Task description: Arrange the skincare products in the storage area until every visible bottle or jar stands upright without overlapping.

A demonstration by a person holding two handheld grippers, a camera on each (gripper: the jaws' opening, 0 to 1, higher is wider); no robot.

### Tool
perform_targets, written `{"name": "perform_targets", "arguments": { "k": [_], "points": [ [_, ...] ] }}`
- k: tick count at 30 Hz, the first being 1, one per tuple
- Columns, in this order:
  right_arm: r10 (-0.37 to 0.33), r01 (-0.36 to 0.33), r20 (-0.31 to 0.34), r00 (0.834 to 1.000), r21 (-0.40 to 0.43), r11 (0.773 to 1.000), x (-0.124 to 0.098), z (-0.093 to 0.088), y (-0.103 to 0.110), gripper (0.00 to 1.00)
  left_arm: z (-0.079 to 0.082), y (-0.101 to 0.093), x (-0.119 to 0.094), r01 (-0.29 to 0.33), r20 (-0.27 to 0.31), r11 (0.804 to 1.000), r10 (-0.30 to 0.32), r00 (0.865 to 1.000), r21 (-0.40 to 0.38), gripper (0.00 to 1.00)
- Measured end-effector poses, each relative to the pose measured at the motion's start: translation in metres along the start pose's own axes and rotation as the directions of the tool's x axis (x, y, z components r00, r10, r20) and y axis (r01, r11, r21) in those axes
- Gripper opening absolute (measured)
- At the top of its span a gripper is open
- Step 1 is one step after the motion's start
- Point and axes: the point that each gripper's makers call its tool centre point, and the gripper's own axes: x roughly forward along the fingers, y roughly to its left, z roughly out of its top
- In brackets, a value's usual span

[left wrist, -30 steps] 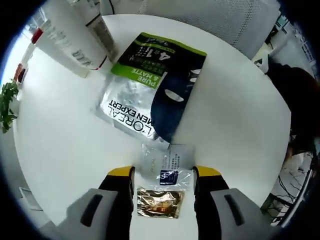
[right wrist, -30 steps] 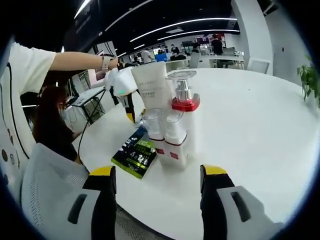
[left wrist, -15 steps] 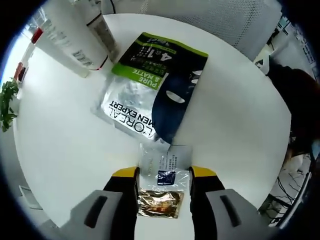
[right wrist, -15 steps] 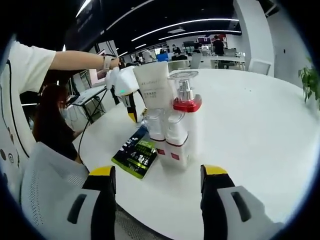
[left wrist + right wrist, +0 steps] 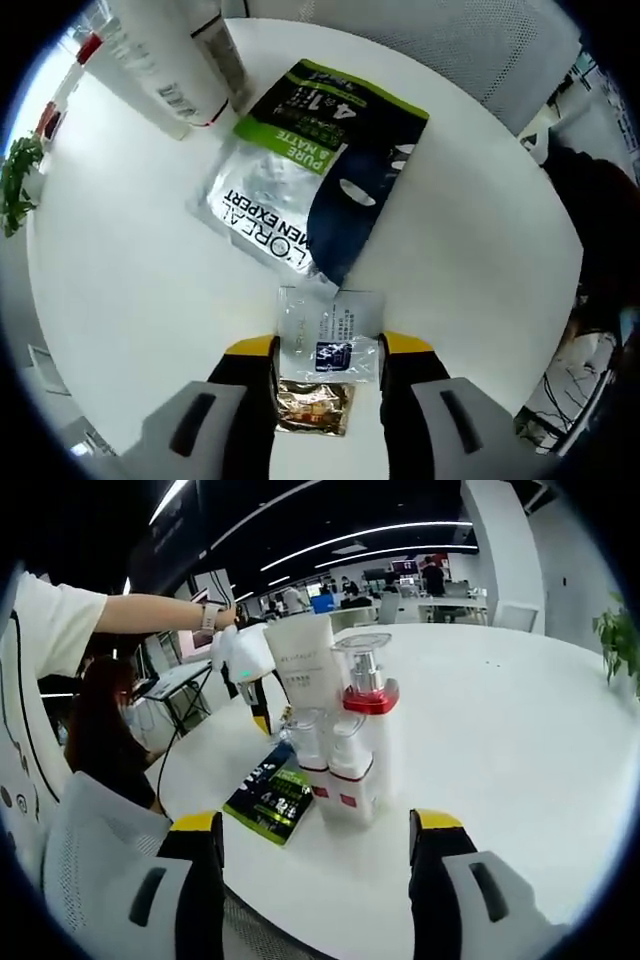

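Observation:
In the left gripper view my left gripper points down at the white table, its jaws drawn in against a clear sachet with a blue label; a gold sachet lies between them nearer the camera. A L'Oreal face mask pack lies flat beyond. In the right gripper view my right gripper is open, short of an upright cluster: a white tube, a red-collared pump bottle and two small clear-capped bottles. The mask pack lies left of them.
A hand holds the left gripper over the table behind the cluster. The tube and a bottle stand at the far edge. A mesh chair sits by the table rim; a person sits beyond. A plant stands at the right.
The left jaws have drawn in from either side of the sachets to the clear sachet's edges, and that view has tilted slightly. The right gripper stays open and has backed off a little.

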Motion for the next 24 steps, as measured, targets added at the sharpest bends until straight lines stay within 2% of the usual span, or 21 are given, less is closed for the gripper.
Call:
{"name": "perform_targets", "arguments": {
  "k": [3, 7, 9, 13, 16, 24],
  "points": [
    [0.002, -0.002, -0.002, 1.000, -0.004, 1.000, 0.000, 0.000, 0.001, 0.75, -0.005, -0.002, 0.000, -0.005, 0.005, 0.999, 0.005, 1.000, -0.053, 0.37],
    [0.001, -0.001, -0.005, 1.000, -0.011, 1.000, 0.000, -0.001, 0.002, 0.76, -0.013, -0.005, 0.000, -0.012, -0.015, 0.996, 0.010, 1.000, -0.090, 0.37],
    [-0.001, 0.001, -0.005, 1.000, -0.015, 1.000, 0.000, -0.001, 0.002, 0.77, -0.015, -0.009, 0.000, -0.003, -0.018, 0.983, 0.000, 1.000, -0.183, 0.37],
    [0.000, 0.000, 0.003, 1.000, -0.023, 1.000, 0.000, 0.001, 0.002, 0.80, -0.026, -0.010, 0.000, -0.017, -0.046, 0.979, 0.007, 0.999, -0.204, 0.37],
    [0.008, -0.007, 0.010, 1.000, -0.023, 1.000, 0.000, 0.002, 0.003, 0.83, -0.029, -0.016, -0.002, -0.018, -0.065, 0.963, 0.001, 0.998, -0.267, 0.37],
    [0.015, -0.013, 0.030, 0.999, -0.063, 0.998, 0.001, 0.007, 0.008, 0.90, -0.033, -0.030, -0.002, -0.020, -0.074, 0.935, -0.007, 0.997, -0.354, 0.37]
  ]
}}
